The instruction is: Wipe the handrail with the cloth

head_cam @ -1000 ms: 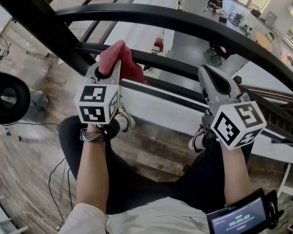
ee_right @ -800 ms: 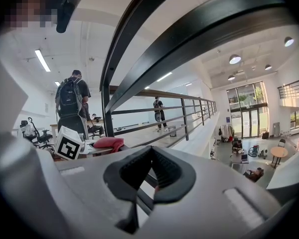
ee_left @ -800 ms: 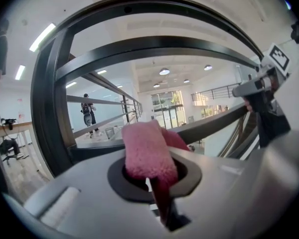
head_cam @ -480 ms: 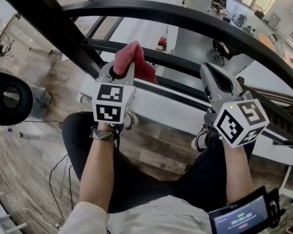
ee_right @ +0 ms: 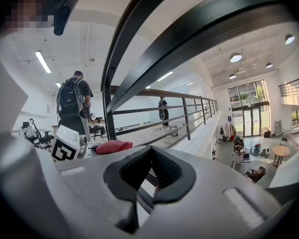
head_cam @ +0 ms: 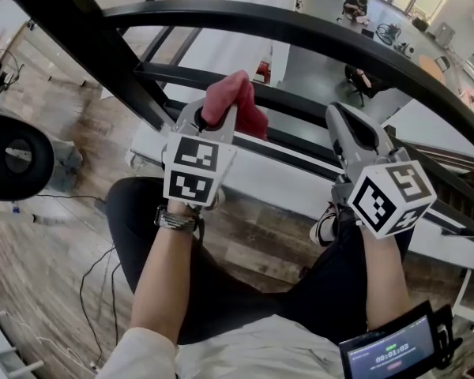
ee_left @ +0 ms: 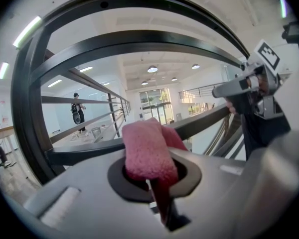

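The black handrail [head_cam: 316, 34] curves across the top of the head view, with a thinner middle bar [head_cam: 174, 76] below it. My left gripper [head_cam: 218, 110] is shut on a pink-red cloth [head_cam: 235, 99], which bulges out of the jaws and overlaps the middle bar; contact cannot be told. In the left gripper view the cloth [ee_left: 147, 153] fills the hollow between the jaws, below the handrail [ee_left: 139, 41]. My right gripper [head_cam: 349, 123] is shut and empty, to the right at about the same height. The right gripper view shows its bare jaws [ee_right: 149, 176] and the cloth [ee_right: 112, 146] at left.
A thick black post [head_cam: 87, 46] slants at upper left. A black round object [head_cam: 16, 158] sits at the left edge, with cables [head_cam: 91, 290] on the wooden floor. Beyond the railing the lower floor [head_cam: 332, 61] lies far below. People [ee_right: 72, 103] stand along the walkway.
My left gripper has carried the cloth rightward along the middle bar, closer to the right gripper. The right gripper has hardly moved.
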Motion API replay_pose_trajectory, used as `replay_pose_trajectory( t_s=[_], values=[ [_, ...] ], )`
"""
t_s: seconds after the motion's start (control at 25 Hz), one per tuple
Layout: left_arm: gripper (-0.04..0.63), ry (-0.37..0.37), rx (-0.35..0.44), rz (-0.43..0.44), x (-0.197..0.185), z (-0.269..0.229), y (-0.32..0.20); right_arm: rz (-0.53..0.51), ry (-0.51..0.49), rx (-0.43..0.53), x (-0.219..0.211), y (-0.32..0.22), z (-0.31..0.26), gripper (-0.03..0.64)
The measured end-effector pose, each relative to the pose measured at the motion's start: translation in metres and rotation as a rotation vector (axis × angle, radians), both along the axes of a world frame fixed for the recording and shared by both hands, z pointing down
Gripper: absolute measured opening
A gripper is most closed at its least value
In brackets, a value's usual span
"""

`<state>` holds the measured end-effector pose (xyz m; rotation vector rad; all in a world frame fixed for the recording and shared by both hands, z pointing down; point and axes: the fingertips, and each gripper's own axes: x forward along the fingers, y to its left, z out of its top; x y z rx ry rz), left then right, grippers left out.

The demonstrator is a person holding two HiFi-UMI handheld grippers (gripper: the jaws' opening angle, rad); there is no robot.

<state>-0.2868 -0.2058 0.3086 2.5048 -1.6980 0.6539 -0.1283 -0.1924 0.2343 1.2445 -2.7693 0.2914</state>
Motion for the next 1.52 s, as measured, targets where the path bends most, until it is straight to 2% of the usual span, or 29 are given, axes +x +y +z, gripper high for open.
replay_pose_trajectory(
  t_s=[0.24,0.84,1.08,1.52],
  values=[
    [0.032,0.010,-0.002,0.029,0.011,0.001,0.002,-0.001,-0.015,0.000,0.003,-0.001,-0.003,0.002],
    [0.032,-0.040,-0.043,0.211,0.068,0.005,0.010,-0.003,-0.014,-0.007,0.005,-0.001,-0.001,0.002],
    [0.032,-0.019,-0.052,0.247,0.080,0.005,0.011,0.000,-0.015,-0.007,0.007,-0.002,-0.002,0.002],
    [0.032,-0.038,-0.054,0.345,0.107,0.012,0.017,0.025,-0.021,-0.008,0.022,-0.002,-0.001,0.002]
  ],
)
